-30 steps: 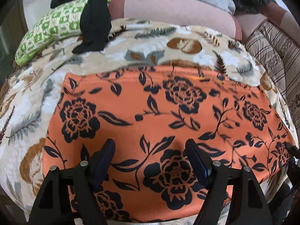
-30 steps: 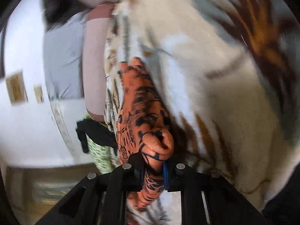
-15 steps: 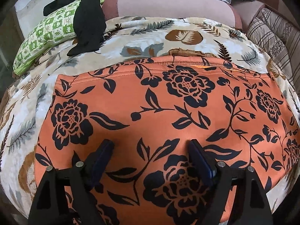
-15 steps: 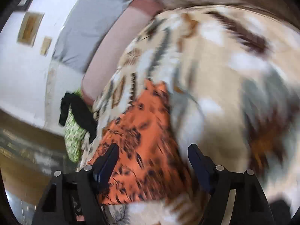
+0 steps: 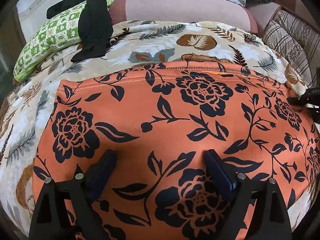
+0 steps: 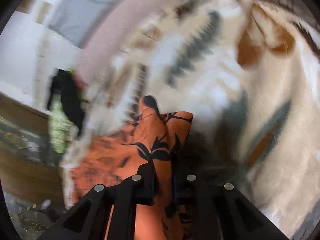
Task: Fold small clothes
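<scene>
The orange floral garment point(image 5: 160, 120) lies spread flat on the leaf-print blanket point(image 5: 160, 40) of the bed. Half a second ago the right gripper point(image 6: 163, 180) stood wide beside its edge; now its fingers are closing, pinched on a bunched fold, so a fold-over looks under way. The left gripper point(image 5: 160, 160), fingers still opening and empty, has sunk toward the cloth at 6 o'clock. Only the left view shows the black garment point(image 5: 94, 24) sharply at 11 o'clock; the right view is smeared.

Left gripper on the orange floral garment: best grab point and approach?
Grip the orange floral garment at its free left side edge, coming in low from the left. The middle under the opening left gripper lies flat on the leaf-print blanket, offering nothing to pinch. The right gripper already clamps the opposite end.
</scene>
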